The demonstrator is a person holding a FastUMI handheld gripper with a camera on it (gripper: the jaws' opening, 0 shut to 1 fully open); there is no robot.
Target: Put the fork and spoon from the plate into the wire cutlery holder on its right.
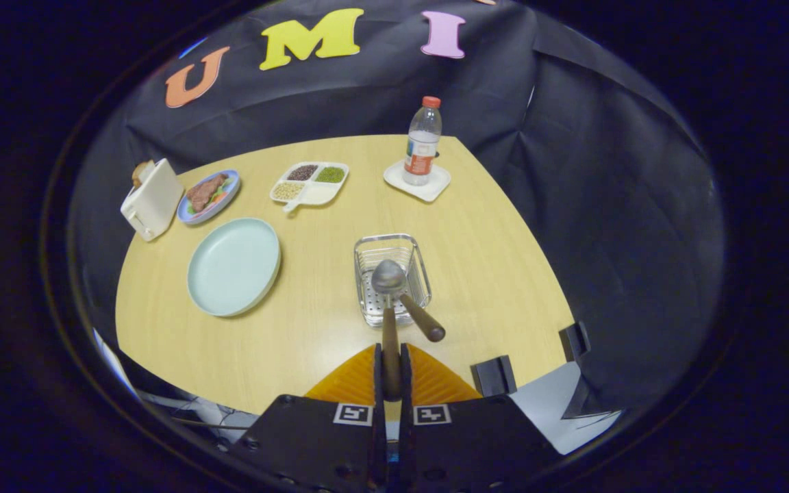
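Note:
My gripper (390,352) is shut on the brown handle of a spoon (388,277), whose metal bowl hangs over the wire cutlery holder (367,257) just ahead of the fingers. A second brown handle (424,322), most likely the fork's, leans out of the holder toward its right near corner; its head is hidden inside. To the left of the holder lies the pale green plate (233,266), with nothing on it.
Beyond the plate stand a white toaster (151,198), a blue plate of food (209,195) and a divided dish of beans (310,182). A water bottle (423,140) stands on a white coaster (418,181) at the far right. Black clamps (494,374) sit at the table's near right edge.

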